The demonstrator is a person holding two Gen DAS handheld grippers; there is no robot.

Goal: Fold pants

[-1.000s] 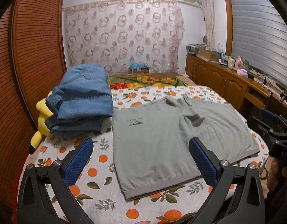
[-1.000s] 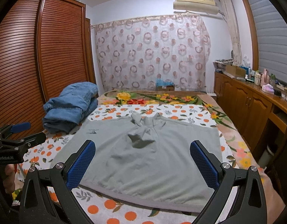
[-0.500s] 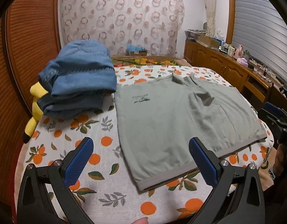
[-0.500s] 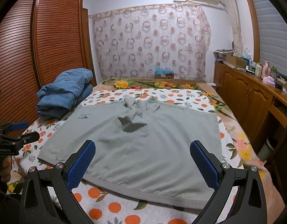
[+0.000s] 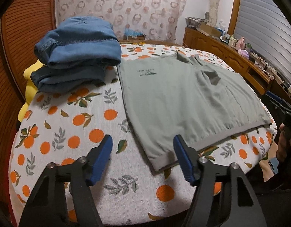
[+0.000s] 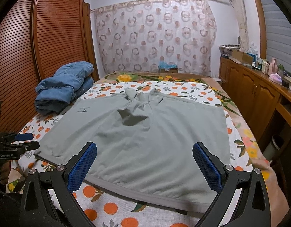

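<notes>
Pants (image 6: 145, 141): grey, spread flat on the bed (image 5: 66, 132), waistband hem nearest both cameras, small dark print near one corner. Folded jeans (image 5: 77, 56): stacked just beside the pants, at the corner with the print. Left gripper (image 5: 142, 159): fingers (image 5: 100, 158) closing, one on each side of the pants' near corner, pads not pressing it. Right gripper (image 6: 144, 167): fingers (image 6: 83, 166) spread wide over the pants' waistband hem, nothing pinched. Yellow plush toy (image 5: 30, 87): under the jeans, beyond them from the pants.
</notes>
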